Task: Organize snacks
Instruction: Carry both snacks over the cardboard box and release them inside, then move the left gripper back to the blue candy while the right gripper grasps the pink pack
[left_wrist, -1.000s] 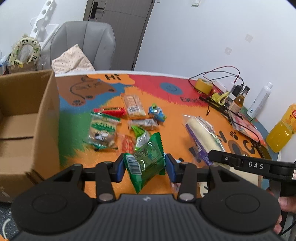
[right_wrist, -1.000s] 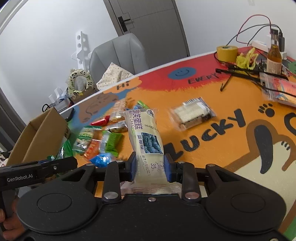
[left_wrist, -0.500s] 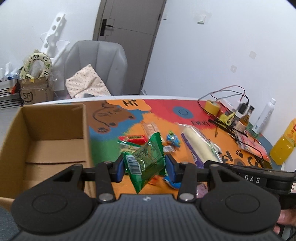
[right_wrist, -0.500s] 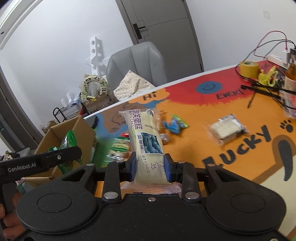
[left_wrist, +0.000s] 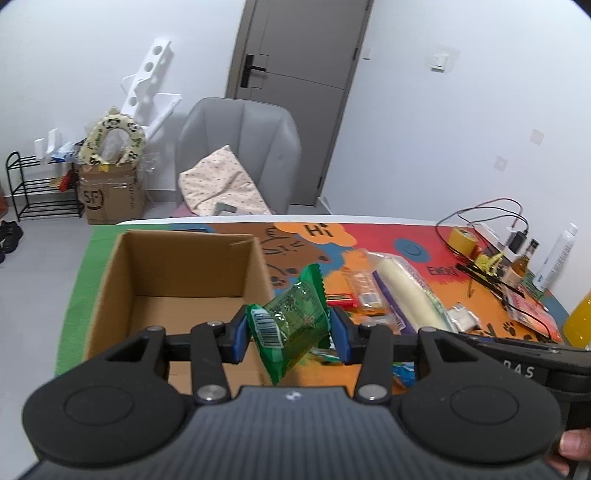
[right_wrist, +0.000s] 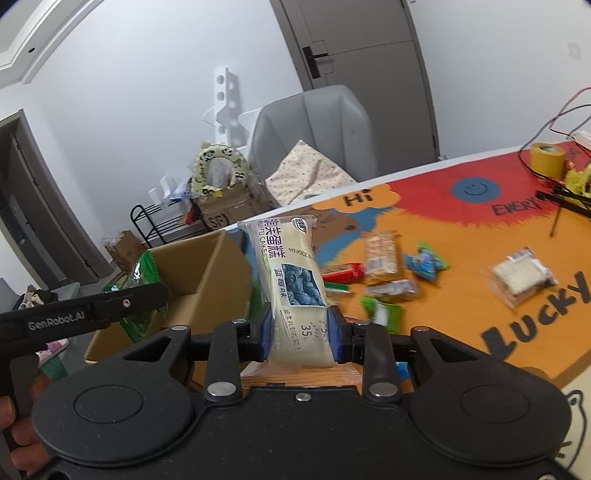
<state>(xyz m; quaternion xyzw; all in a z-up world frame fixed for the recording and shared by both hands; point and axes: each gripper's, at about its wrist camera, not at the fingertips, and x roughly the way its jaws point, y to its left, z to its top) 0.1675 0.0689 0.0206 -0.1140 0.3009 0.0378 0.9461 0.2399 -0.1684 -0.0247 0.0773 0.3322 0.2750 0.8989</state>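
Tongs, left (left_wrist: 288, 334): blue pads clamped on a green snack packet (left_wrist: 291, 325), barcode end turned toward the left pad, crimped top edge rising above the jaws; packet held clear of the table, at the right-hand wall of the box. A fingertip (left_wrist: 570, 443) shows at the lower right edge of that view.

Tongs, right (right_wrist: 298, 332): narrow grip on the lower end of a long cream blueberry cake pack (right_wrist: 291, 273), which stands nearly upright and leans a little left. Person's left hand (right_wrist: 14, 424) on the other tool's handle, at the left edge of that view.

Cardboard box (left_wrist: 177, 273): open-topped, just ahead and left of the left tongs; nothing visible on its bare floor.

Loose snacks, ahead and right of both tongs, on the colourful printed tablecloth (right_wrist: 461, 266): red stick pack (right_wrist: 341, 272), clear biscuit pack (right_wrist: 380, 253), small blue-green packet (right_wrist: 424, 262), clear-wrapped pale cake (right_wrist: 521, 277) farther right, green wrapper (right_wrist: 382, 312) close to the right pad.

Table's far right: yellow tape roll (right_wrist: 546, 158), cables, bottles.

Beyond the table: grey chair (left_wrist: 240, 147) with a dotted cushion (left_wrist: 221, 184), second carton (left_wrist: 110, 195) on the floor, black rack (left_wrist: 37, 188), grey door (left_wrist: 295, 74).
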